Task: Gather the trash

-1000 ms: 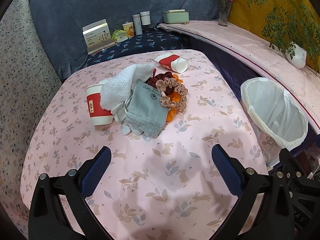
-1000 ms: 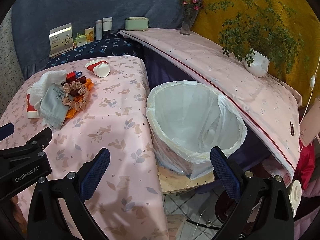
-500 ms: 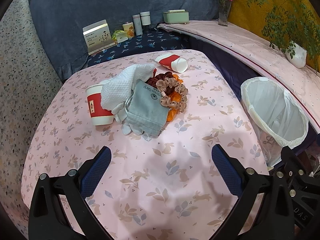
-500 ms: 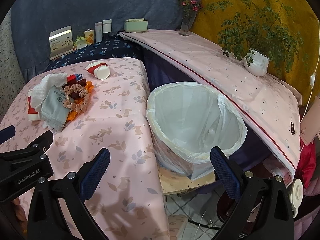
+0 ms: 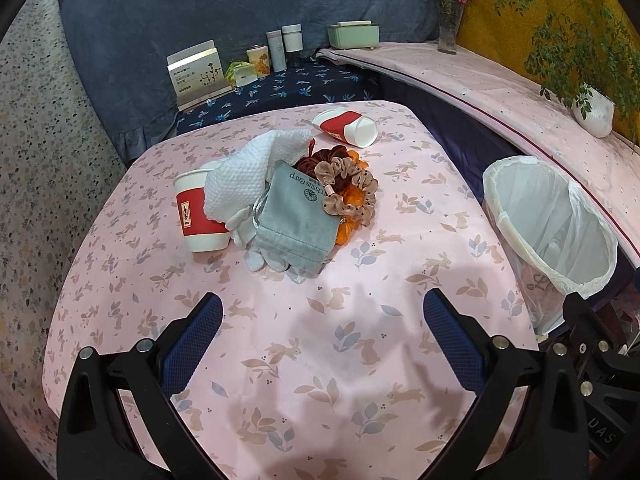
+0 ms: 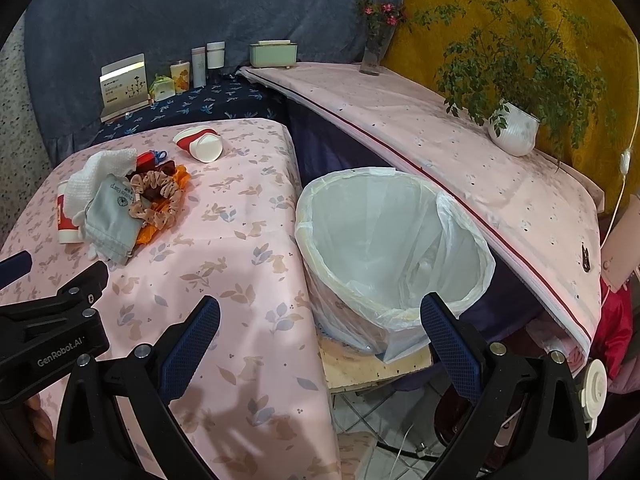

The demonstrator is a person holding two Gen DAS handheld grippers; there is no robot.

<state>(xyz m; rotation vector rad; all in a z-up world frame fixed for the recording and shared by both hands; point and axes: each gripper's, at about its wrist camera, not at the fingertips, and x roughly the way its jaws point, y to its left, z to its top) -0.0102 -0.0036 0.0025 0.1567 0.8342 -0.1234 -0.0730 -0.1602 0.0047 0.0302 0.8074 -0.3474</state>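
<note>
An upright red-and-white paper cup (image 5: 200,216) stands on the pink table (image 5: 320,360), half under a white waffle cloth (image 5: 248,172). A second paper cup (image 5: 347,128) lies on its side further back. Between them sit a grey drawstring pouch (image 5: 296,216) and tan and maroon scrunchies (image 5: 348,188). A white-lined trash bin (image 6: 384,240) stands off the table's right edge. My left gripper (image 5: 322,336) hovers open over the near table, well short of the pile. My right gripper (image 6: 320,340) is open, near the table's corner and the bin.
Boxes and small bottles (image 5: 280,52) line a dark blue shelf behind the table. A long pink-covered ledge (image 6: 440,132) runs along the right, with a potted plant (image 6: 514,128) and a flower vase (image 6: 374,56). Tiled floor (image 6: 372,420) and a wooden board lie below the bin.
Both views have shifted very slightly; the table objects and bin stay in place. Both grippers remain open and empty.
</note>
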